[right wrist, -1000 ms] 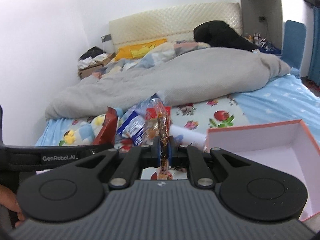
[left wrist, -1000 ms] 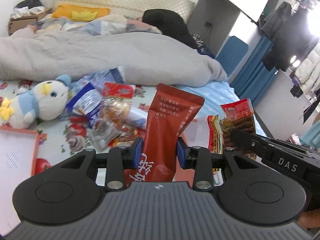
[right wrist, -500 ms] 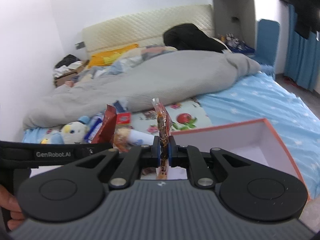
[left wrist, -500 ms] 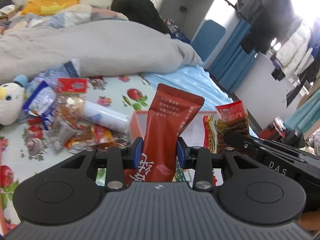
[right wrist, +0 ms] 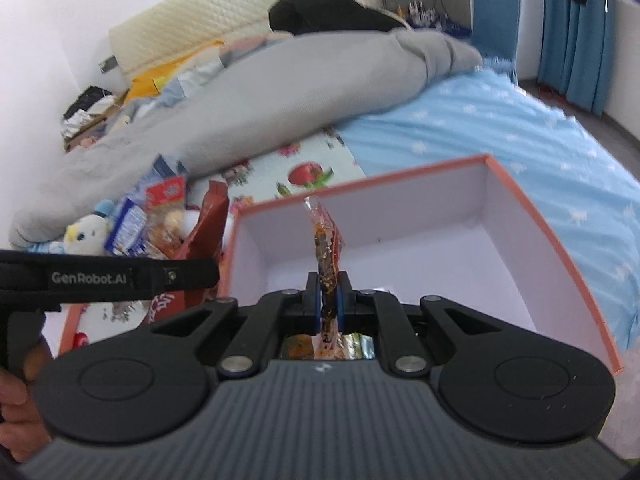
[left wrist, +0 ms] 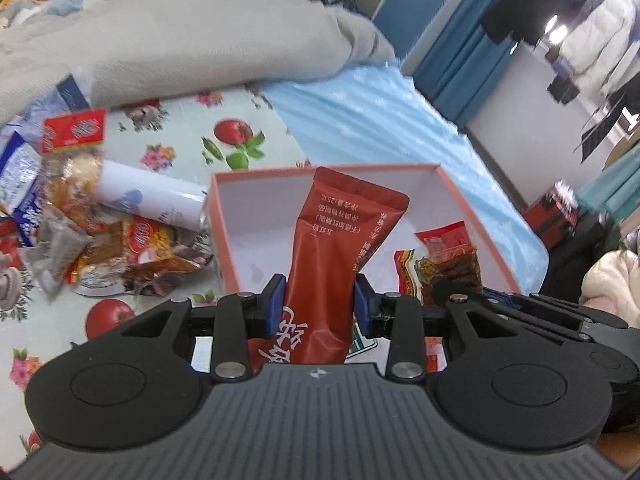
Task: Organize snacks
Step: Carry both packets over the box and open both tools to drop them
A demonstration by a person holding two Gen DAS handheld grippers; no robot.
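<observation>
My left gripper (left wrist: 319,305) is shut on a dark red snack pouch (left wrist: 340,256) that stands up between its blue pads. It hovers over the near left part of an open pink box (left wrist: 476,204) with a white inside. My right gripper (right wrist: 328,300) is shut on a thin clear packet of brown snack (right wrist: 326,248), held edge-on over the same pink box (right wrist: 560,248). That packet (left wrist: 452,256) also shows at the right in the left wrist view. The red pouch (right wrist: 204,232) appears at the left in the right wrist view.
A pile of loose snack packets (left wrist: 80,216) and a white tube (left wrist: 148,196) lie on the flowered sheet left of the box. A plush bird (right wrist: 82,234) sits beyond them. A grey duvet (right wrist: 280,92) crosses the bed behind. Blue sheet (right wrist: 500,128) lies right of the box.
Both grippers have moved right and down with their packets, from beside the snack pile to over the pink box. The box now fills the middle of both views.
</observation>
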